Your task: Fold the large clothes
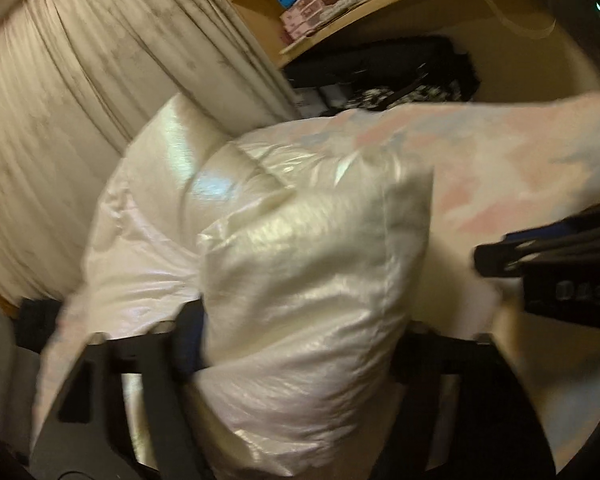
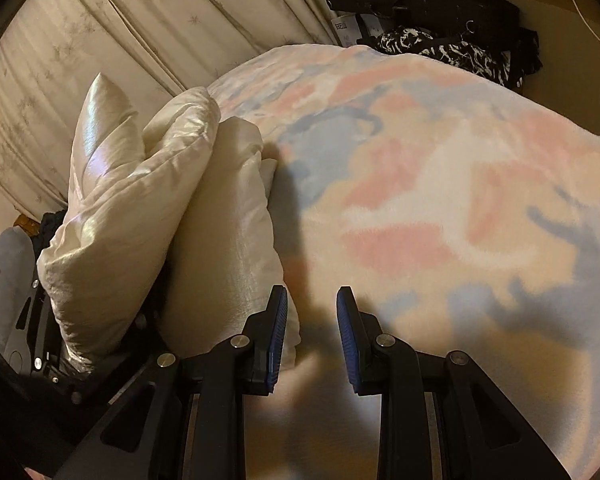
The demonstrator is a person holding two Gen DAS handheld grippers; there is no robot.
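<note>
The shiny cream padded garment (image 2: 148,216) lies bunched in thick folds at the left edge of the bed, on the pink-and-blue blanket (image 2: 440,200), close to the curtain (image 2: 100,40). The left gripper (image 1: 300,344) stands spread wide, with a puffy fold bulging between its jaws; whether the pads still press on it cannot be told, though it looks let go so the fold can settle. The right gripper (image 2: 312,336) hovers just beside the bundle over the blanket, jaws narrowly parted with nothing between them, probably ready to take the next edge.
</note>
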